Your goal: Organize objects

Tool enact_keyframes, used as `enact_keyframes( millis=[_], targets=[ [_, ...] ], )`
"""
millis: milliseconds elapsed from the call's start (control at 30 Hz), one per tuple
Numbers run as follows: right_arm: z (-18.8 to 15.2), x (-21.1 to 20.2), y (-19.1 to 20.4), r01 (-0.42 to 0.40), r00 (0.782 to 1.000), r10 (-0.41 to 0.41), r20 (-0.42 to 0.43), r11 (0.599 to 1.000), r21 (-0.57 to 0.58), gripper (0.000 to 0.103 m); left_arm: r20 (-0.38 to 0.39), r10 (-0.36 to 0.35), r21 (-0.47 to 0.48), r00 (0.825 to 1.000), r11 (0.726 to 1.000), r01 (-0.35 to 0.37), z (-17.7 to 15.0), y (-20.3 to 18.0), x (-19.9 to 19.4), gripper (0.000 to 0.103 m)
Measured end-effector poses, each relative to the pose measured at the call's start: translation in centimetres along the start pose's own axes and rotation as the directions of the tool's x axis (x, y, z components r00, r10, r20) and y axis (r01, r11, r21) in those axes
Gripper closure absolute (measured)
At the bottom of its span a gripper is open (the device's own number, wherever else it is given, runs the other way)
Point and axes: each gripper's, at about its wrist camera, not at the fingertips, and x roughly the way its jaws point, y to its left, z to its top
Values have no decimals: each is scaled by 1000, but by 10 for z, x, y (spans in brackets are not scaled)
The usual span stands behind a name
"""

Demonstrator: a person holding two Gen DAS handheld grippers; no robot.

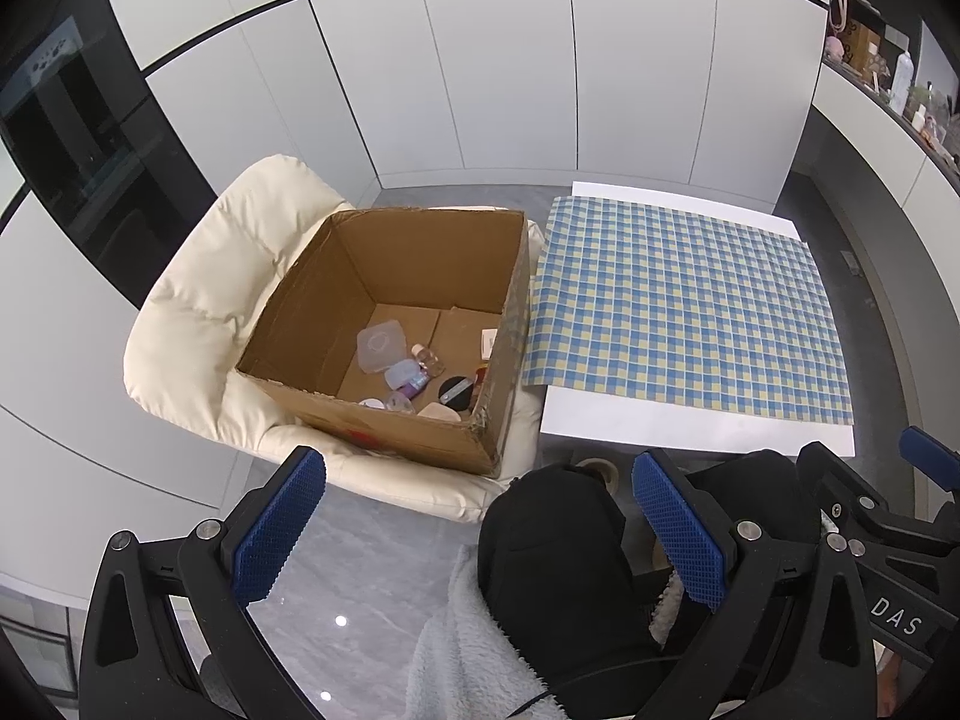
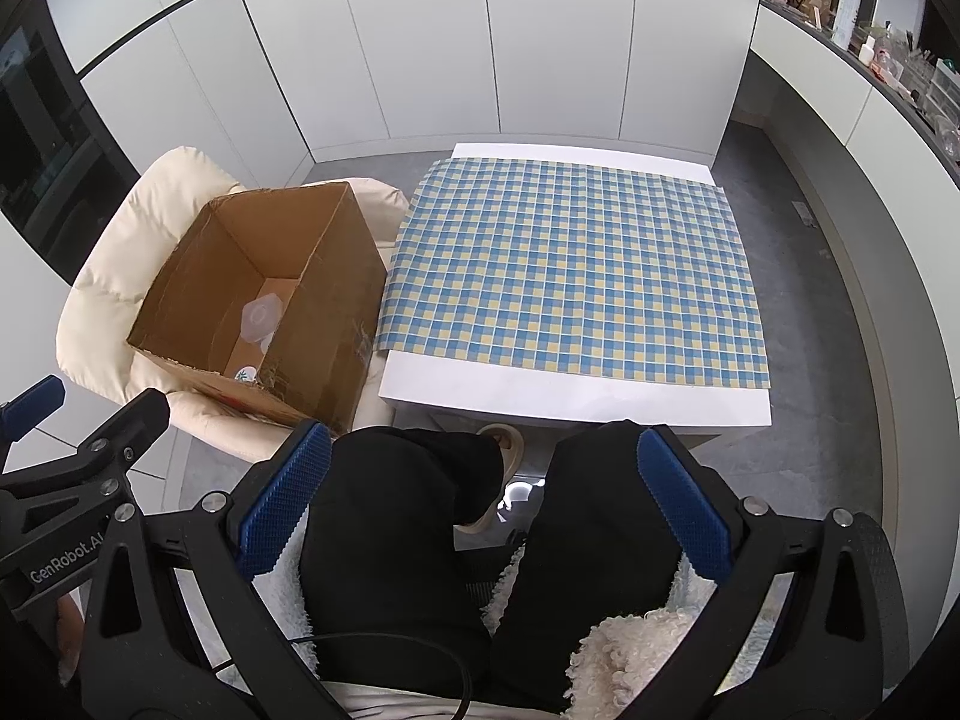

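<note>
In the left wrist view, the left hand-held gripper [image 1: 480, 540] sits low in the frame with its blue ribbed pads spread wide and nothing between them. Above it, left of centre, an open cardboard box [image 1: 312, 294] rests on a cream padded chair [image 1: 198, 312]. The things to organise lie loose on the box floor: a clear lidded plastic case [image 1: 379, 348], a small pale blue container [image 1: 403, 373], a little bottle [image 1: 427, 360], a round black puff [image 1: 456, 389] and a white card [image 1: 489, 343] against the right wall. They look light; the case and bottle are probably hard, smooth and apt to slip, so a grip across their narrow sides seems best, while the puff should be soft and give under the pads. The deep corrugated walls mean reaching in from above.

To the right, a blue and yellow checked cloth [image 1: 678, 306] lies flat on the white tabletop [image 1: 690, 429], bare of objects.

In the right wrist view, the right hand-held gripper [image 2: 483, 510] hangs over the person's black-clad knees [image 2: 396, 516], fingers equally wide apart and empty
</note>
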Motion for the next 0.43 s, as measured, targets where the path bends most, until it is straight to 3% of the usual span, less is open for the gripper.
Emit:
enact_keyframes(
  millis=[433],
  targets=[
    [2, 1, -5, 8, 1000, -8, -1, 1000, 1, 0, 4, -1, 3, 1000, 1000, 1, 2, -1, 2, 1]
  ],
)
